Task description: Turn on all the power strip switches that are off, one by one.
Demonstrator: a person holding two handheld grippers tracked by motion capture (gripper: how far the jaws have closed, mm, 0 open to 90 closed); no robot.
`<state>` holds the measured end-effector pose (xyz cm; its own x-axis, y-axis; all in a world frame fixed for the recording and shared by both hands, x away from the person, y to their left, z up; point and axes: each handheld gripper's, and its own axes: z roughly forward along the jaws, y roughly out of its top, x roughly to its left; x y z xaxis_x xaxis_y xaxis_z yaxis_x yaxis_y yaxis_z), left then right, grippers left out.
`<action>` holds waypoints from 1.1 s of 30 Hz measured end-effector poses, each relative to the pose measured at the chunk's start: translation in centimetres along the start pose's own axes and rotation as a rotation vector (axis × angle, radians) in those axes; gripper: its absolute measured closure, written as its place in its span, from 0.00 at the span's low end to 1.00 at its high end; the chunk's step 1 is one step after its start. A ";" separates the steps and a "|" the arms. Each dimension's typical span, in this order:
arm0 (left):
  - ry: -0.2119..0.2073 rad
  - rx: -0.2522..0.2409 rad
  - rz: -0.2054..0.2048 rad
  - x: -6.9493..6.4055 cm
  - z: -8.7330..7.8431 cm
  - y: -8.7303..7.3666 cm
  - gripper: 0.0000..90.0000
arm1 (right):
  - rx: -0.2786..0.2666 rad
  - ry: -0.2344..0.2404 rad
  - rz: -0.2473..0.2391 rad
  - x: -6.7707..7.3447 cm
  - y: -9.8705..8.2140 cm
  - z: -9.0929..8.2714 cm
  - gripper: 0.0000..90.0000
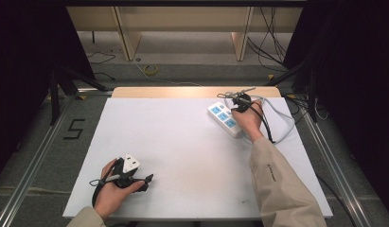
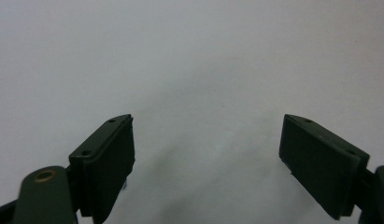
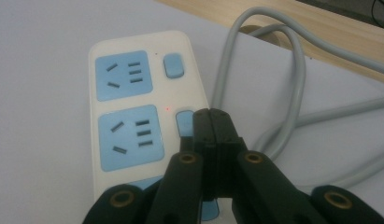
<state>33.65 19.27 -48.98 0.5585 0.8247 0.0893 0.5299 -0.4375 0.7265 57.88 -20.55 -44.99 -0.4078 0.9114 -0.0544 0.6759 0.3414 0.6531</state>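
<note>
Switches on the power strip (image 3: 147, 116) are what you are working: its middle rocker switch (image 3: 184, 122) lies right under the tip of your right gripper (image 3: 211, 113), whose jaws are pressed flat together with nothing between them. A small red light (image 3: 167, 109) glows just beside that switch, so by my reading the middle socket is already live, or you are just toggling it; I cannot tell whether the tip actually touches the rocker or hangs a shade above it. The far switch (image 3: 174, 65) lies untouched beyond, with no light that I can make out next to it, and the nearest switch is hidden behind your jaws, so judge those two as possibly left to do.

The strip lies toward the far right of the white table (image 1: 182, 142), slanted, with its grey cable (image 3: 283, 70) looping off past the table's far edge. Your right hand (image 1: 249, 118) reaches over it from the near side.

Your left gripper (image 1: 128, 174) rests near the front left of the table, well apart from the strip, jaws spread wide over bare white surface and holding nothing.
</note>
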 end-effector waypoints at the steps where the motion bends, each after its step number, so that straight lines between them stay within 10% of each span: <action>1: 0.000 0.000 0.000 0.0 0.0 0.0 0.20 | -0.002 -0.002 -0.001 0.0 0.0 0.0 1.00; 33: 0.006 -0.001 -0.004 0.0 -0.2 -0.2 0.20 | -0.014 -0.002 -0.024 0.7 2.4 0.3 1.00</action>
<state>33.43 19.39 -49.01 0.5525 0.8286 0.0907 0.5317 -0.4341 0.7273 59.39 -19.00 -43.66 -0.4224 0.9036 -0.0715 0.6575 0.3597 0.6620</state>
